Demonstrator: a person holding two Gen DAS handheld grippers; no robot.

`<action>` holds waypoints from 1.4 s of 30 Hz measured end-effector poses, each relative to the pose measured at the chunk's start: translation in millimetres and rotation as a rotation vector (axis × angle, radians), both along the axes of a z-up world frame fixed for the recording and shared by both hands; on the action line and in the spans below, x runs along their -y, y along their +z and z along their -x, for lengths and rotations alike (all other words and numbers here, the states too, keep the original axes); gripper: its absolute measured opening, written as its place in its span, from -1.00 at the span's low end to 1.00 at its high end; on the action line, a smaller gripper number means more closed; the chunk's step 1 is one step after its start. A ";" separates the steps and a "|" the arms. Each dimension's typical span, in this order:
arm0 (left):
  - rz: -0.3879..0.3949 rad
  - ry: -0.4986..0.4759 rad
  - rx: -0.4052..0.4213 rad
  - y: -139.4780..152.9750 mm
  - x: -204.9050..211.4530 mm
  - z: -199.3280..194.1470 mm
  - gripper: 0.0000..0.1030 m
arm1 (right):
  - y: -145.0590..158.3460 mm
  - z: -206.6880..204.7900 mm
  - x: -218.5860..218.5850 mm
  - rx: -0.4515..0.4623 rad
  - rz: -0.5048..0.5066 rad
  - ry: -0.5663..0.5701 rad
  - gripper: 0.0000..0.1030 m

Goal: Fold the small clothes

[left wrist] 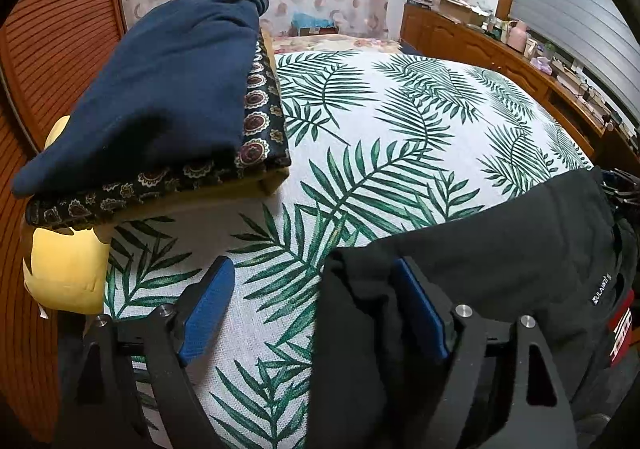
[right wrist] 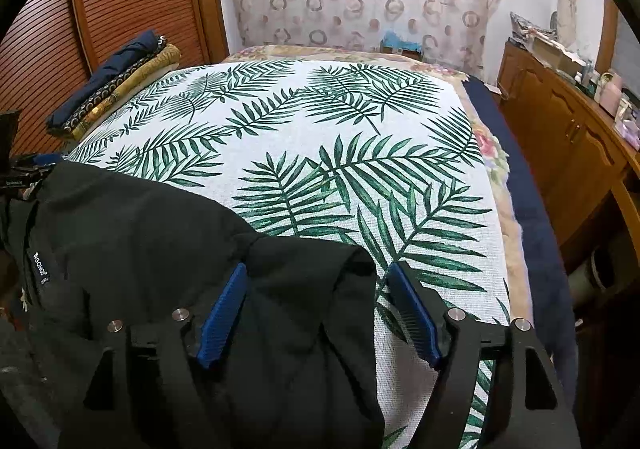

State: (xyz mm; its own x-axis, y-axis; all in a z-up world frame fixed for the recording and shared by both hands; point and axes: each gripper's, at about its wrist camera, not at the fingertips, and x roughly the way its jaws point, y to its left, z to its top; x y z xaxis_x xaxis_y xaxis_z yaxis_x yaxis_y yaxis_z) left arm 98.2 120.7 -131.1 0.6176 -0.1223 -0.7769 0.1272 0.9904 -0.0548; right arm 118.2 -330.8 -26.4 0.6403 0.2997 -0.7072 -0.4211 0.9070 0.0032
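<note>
Black garment [left wrist: 500,249] is lying limp and light, so you're hovering both wide-open grippers, left gripper [left wrist: 316,309] and right gripper [right wrist: 320,309], over its near corners at the lower frame.

The black garment [left wrist: 500,249] runs off the lower edge, its small white label [left wrist: 600,289] unreadable.

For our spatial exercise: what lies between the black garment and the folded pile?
Only bare leaf-print cloth separates the black garment from the folded pile; the right wrist view shows it best.
</note>
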 end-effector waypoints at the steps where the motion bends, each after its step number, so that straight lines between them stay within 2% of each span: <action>1: 0.000 0.000 -0.001 0.0 -0.4 -0.4 0.60 | -0.2 0.3 0.5 0.000 0.000 -0.001 0.47; 8: -0.003 -0.002 -0.007 0.3 -0.2 -2.0 0.61 | 2.4 -4.0 2.2 -0.028 0.018 0.005 0.47; 10: -0.003 -0.003 -0.006 0.4 0.0 -1.9 0.61 | 3.5 -4.3 2.1 -0.033 0.016 0.013 0.36; 13: 0.006 -0.018 -0.006 0.9 0.7 -1.1 0.48 | 5.8 -1.4 0.4 -0.039 0.002 0.044 0.00; 15: 0.014 -0.044 -0.008 2.3 3.3 0.3 0.22 | 6.6 1.8 -2.0 -0.047 -0.009 0.075 -0.54; 16: 0.016 -0.050 -0.009 2.4 4.8 0.5 0.16 | 6.9 3.7 -3.4 -0.056 -0.020 0.096 -0.63; 18: 0.022 -0.068 -0.014 3.7 8.5 2.5 -0.09 | 7.6 8.4 -5.1 -0.050 -0.021 0.109 -0.76; 19: 0.024 -0.076 -0.018 4.3 10.2 3.3 -0.15 | 8.8 11.2 -4.3 -0.046 -0.028 0.111 -0.77; 22: 0.032 -0.102 -0.023 6.3 16.3 7.8 -0.54 | 19.6 21.5 3.2 -0.008 -0.080 0.082 -0.81; 23: 0.024 -0.103 -0.018 8.0 18.5 10.2 -0.84 | 24.1 25.5 6.7 0.007 -0.098 0.070 -0.81; 26: 0.024 -0.092 0.036 24.4 22.2 24.4 -0.87 | 42.0 42.3 16.8 0.060 -0.148 0.050 -0.82; 31: 0.079 -0.090 0.209 82.2 24.3 65.3 -0.87 | 78.6 80.2 25.7 0.148 -0.182 0.064 -0.83; 36: 0.113 -0.093 0.346 132.2 25.3 94.5 -0.88 | 113.4 111.0 30.4 0.229 -0.182 0.078 -0.83; 42: 0.178 -0.144 0.442 178.3 26.8 124.4 -0.88 | 154.4 153.2 37.7 0.339 -0.194 0.100 -0.83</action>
